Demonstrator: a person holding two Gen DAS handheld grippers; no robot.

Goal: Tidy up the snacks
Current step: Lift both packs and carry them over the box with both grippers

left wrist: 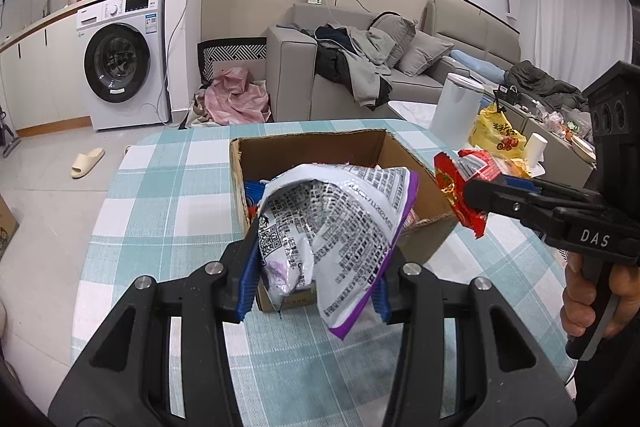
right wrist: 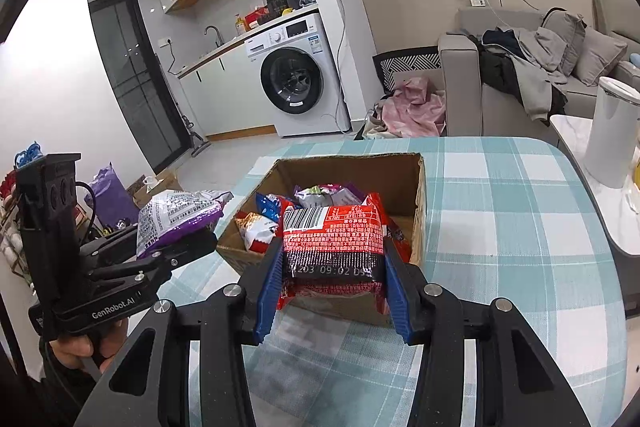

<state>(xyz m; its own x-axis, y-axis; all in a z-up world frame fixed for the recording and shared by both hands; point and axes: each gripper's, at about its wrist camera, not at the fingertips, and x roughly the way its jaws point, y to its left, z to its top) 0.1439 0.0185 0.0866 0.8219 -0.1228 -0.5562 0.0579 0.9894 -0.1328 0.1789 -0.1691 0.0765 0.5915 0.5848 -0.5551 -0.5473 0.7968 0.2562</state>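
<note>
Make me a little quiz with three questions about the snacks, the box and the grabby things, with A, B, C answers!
1. Where does the cardboard box sit?
A. on the checked tablecloth
B. on the sofa
C. on the floor

2. What colour is the packet held by the right hand-held gripper?
A. green
B. red
C. yellow

3. What is the left hand-held gripper doing?
A. hanging open with nothing in it
B. lying inside the box
C. squeezing a silver and purple packet

Answers:
1 A, the box stands on the teal and white checked tablecloth.
2 B, the red packet with a barcode sits between its blue fingers.
3 C, the silver and purple packet is pinched between its fingers, in front of the box.
</note>
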